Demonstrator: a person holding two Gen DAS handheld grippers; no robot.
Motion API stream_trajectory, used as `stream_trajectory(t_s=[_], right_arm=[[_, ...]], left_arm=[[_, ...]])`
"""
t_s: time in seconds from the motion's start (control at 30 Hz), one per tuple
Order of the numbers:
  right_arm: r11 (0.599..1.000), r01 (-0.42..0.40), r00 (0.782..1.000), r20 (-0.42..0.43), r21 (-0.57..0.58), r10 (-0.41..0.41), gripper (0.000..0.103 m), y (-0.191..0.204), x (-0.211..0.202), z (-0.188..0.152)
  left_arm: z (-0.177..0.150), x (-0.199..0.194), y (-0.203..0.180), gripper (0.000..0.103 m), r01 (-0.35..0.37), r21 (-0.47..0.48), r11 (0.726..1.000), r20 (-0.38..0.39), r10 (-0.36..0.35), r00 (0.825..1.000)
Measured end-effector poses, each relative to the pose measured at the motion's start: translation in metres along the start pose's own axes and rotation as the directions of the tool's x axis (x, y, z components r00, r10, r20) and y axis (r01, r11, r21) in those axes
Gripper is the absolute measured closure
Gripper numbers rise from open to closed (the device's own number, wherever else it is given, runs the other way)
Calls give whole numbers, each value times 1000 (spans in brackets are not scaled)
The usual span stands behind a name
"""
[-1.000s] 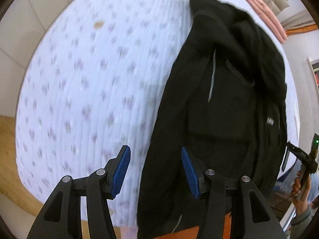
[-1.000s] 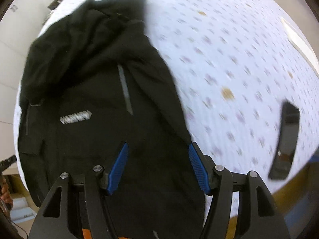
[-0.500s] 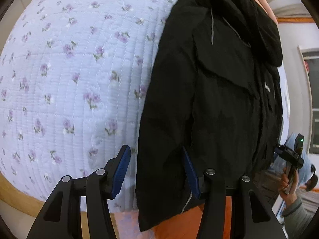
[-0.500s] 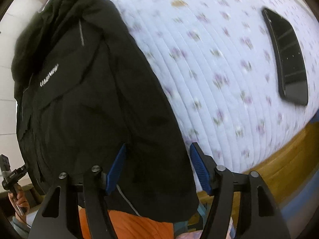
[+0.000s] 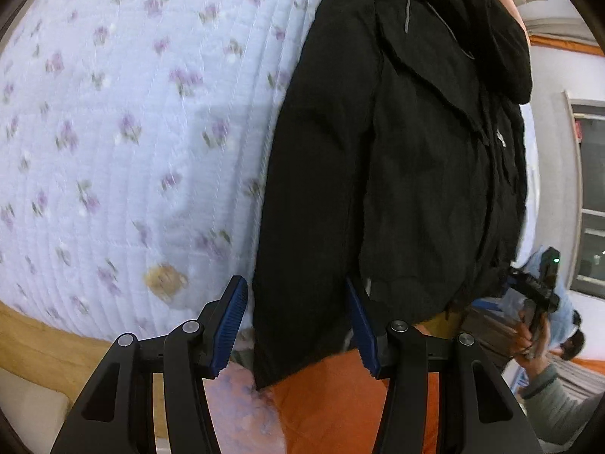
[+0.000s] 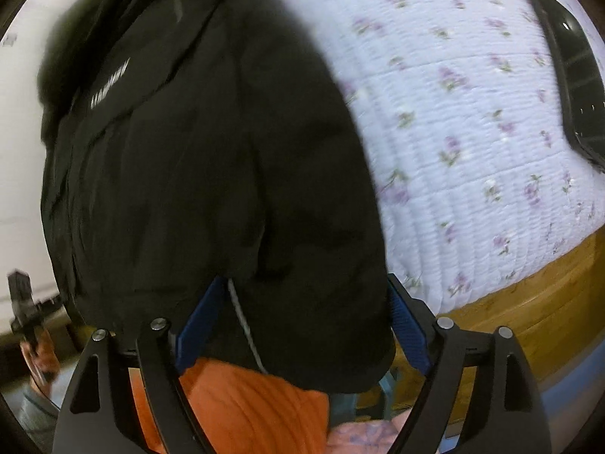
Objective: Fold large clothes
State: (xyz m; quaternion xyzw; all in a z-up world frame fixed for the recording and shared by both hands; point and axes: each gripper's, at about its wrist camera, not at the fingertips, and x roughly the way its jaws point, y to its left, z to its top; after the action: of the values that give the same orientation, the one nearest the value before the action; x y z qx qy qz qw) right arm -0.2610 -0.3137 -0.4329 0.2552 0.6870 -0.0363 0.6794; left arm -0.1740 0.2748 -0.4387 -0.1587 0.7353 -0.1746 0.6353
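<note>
A black jacket (image 5: 397, 143) lies lengthwise on a white quilt with purple flowers (image 5: 132, 132), its hem hanging over the bed's near edge. My left gripper (image 5: 298, 325) is open, its blue pads on either side of the hem's left corner. In the right wrist view the jacket (image 6: 196, 174) fills the left half, with a white logo near the chest. My right gripper (image 6: 302, 325) is open, its pads straddling the hem's right part, close to the cloth. Neither has closed on the fabric.
Orange cloth (image 5: 340, 397) lies below the hem, also in the right wrist view (image 6: 245, 408). A black remote-like device (image 6: 571, 75) lies on the quilt at right. The wooden bed frame (image 6: 522, 302) runs along the edge. A brown stain (image 5: 164, 280) marks the quilt. A person (image 5: 548, 370) stands at right.
Both grippers have moved down and closer to the jacket's hem at the bed edge. The jacket looms larger in both views. Both stay open.
</note>
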Motion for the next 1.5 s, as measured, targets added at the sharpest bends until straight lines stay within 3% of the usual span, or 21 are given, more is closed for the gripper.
stream_trajectory(t_s=[0.07, 0.17, 0.23, 0.27, 0.3, 0.33, 0.4, 0.6, 0.8, 0.97, 1.17, 1.33, 1.4, 1.5], right_arm=[[999, 18, 1000, -23, -40, -19, 16, 3, 3, -7], [998, 31, 999, -40, -51, -33, 24, 8, 5, -5], [996, 48, 998, -44, -71, -51, 41, 27, 8, -5], [995, 49, 998, -44, -82, -53, 47, 32, 6, -1], [993, 60, 997, -43, -98, -64, 68, 37, 2, 1], [990, 87, 995, -40, -112, -92, 80, 41, -2, 2], [989, 90, 995, -34, -120, -95, 86, 43, -12, 2], [982, 104, 994, 7, -159, -105, 89, 58, -54, 15], [989, 18, 995, 103, -150, -2, 90, 68, -119, 47], [985, -62, 979, 180, -161, 91, 90, 79, -151, 92], [979, -146, 951, 254, -145, 179, 90, 73, -167, 197], [973, -143, 928, 317, -183, 197, 90, 90, -166, 282], [973, -133, 927, 323, -190, 190, 89, 94, -155, 305], [975, -141, 939, 290, -171, 186, 88, 110, -119, 348]], left_arm=[[-3, 9, -9, 48, 2, 3, 1000, -28, -2, 1000], [-11, 20, -21, 49, -49, 32, 998, -44, 50, 998], [-10, 22, -30, 57, -72, 47, 996, -36, 74, 997], [-10, 20, -33, 72, -90, 62, 994, -30, 92, 995], [-10, 20, -39, 85, -92, 69, 993, -24, 94, 995], [-10, 15, -42, 90, -80, 75, 994, -16, 82, 997], [-8, 8, -46, 93, -76, 78, 994, -2, 76, 997], [8, -40, -66, 94, -9, 95, 995, 82, 2, 997], [54, -92, -91, 94, 27, 125, 992, 218, -54, 974], [100, -128, -116, 94, 26, 165, 986, 327, -80, 942], [181, -180, -139, 93, -24, 177, 984, 510, -70, 857], [256, -174, -152, 93, -18, 106, 994, 588, -48, 807], [288, -158, -160, 93, -58, 51, 997, 602, 16, 798], [326, -124, -153, 93, -94, -66, 993, 585, 115, 803]])
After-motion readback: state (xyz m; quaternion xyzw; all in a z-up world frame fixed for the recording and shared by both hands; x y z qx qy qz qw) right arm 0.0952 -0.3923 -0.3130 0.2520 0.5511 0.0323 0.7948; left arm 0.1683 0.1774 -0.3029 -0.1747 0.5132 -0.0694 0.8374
